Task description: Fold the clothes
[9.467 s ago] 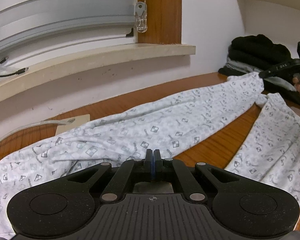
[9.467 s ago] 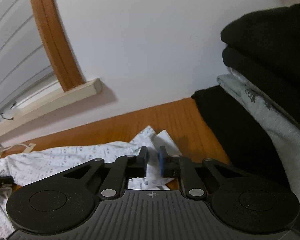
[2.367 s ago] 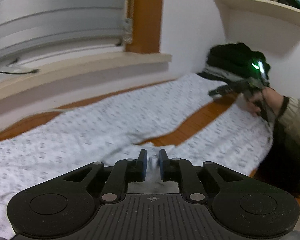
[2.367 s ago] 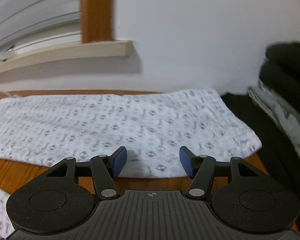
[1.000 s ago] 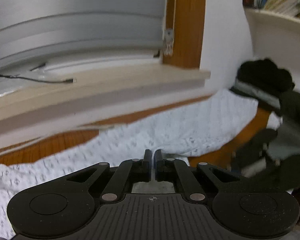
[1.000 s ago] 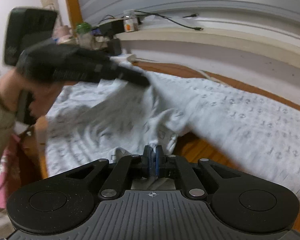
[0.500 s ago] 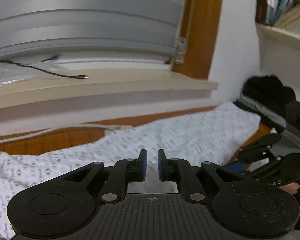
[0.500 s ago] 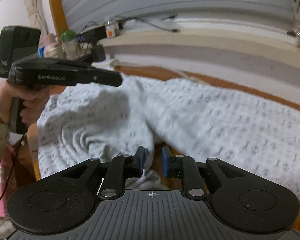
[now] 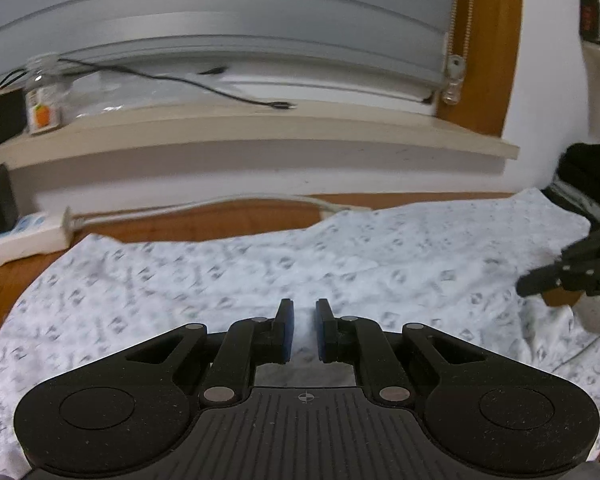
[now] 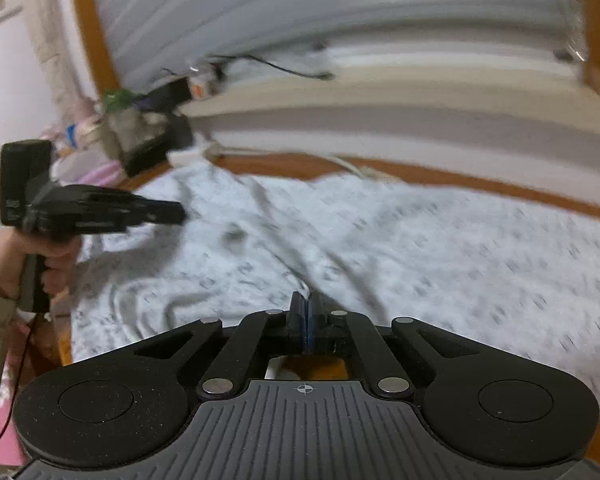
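Observation:
A white garment with a small grey print (image 9: pixel 380 252) lies spread over the wooden table (image 9: pixel 220 220). My left gripper (image 9: pixel 302 308) hovers low over its near part, jaws a narrow gap apart with nothing pinched between them. In the right wrist view the left gripper (image 10: pixel 180 214) juts in from the left above the cloth, held by a hand (image 10: pixel 8 264). My right gripper (image 10: pixel 306 300) has its jaws closing together on a raised ridge of the garment (image 10: pixel 460 248). In the left wrist view the right gripper (image 9: pixel 528 284) shows at the right edge.
A white power strip (image 9: pixel 24 236) and its cable lie along the table's back edge under the window sill (image 9: pixel 260 132). A stack of dark folded clothes (image 9: pixel 588 176) sits at the far right. Bottles and boxes (image 10: pixel 152 120) crowd the far left corner.
My left gripper went from shut to slightly open and swung left over the cloth. My right gripper opened over a fold, then shut on it.

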{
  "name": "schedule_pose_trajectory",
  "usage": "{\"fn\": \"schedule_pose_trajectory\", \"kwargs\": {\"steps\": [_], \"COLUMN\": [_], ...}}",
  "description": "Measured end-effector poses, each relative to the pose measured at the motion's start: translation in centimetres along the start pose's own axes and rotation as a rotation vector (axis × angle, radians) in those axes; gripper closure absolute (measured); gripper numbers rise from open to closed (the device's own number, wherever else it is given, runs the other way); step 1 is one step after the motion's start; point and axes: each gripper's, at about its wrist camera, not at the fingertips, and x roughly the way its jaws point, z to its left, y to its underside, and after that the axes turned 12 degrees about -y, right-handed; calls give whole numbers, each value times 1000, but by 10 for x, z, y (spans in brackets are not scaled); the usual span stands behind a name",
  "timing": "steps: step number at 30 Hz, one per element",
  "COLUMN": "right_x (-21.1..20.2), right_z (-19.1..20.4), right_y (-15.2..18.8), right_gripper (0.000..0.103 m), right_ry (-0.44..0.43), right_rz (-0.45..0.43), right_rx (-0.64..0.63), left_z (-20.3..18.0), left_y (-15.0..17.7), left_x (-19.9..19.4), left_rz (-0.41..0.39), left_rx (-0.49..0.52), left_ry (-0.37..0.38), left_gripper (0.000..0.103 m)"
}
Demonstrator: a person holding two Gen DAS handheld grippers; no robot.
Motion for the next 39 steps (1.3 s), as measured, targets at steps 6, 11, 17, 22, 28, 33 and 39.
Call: {"fn": "schedule_pose_trajectory", "kwargs": {"steps": [6,11,17,22,28,33,39], "right_x": [-4,2,48,74,69,17,-1], "right_z": [-1,26,44,46,55,50,11], "right_y": [-2,-17,-28,-27,-19,-30,-16], "right_gripper": [97,91,64,64,100,101,100], "right_ry": [43,-25,-50,-27,-61,-38,80], "right_rz": [-18,-50,40,86,88,-94,-13], "right_rx": [-12,-69,-58,-63,-141,-132,-66], "left_z": [31,57,95,123,143,150,145], "left_y": [7,8,15,24,35,39,37], "left_x": [-19,-42,-56,-60,-63,-66,-69], "left_rz": [-21,-45,-43,-23,-11,-8,-14], "left_rx": [-52,-85,-143,-178,-229,-247,-234], "left_ry": [-51,-123,-206,-268,-301,-311,-289], "left_gripper": [92,92,92,92,92,92,92]}}
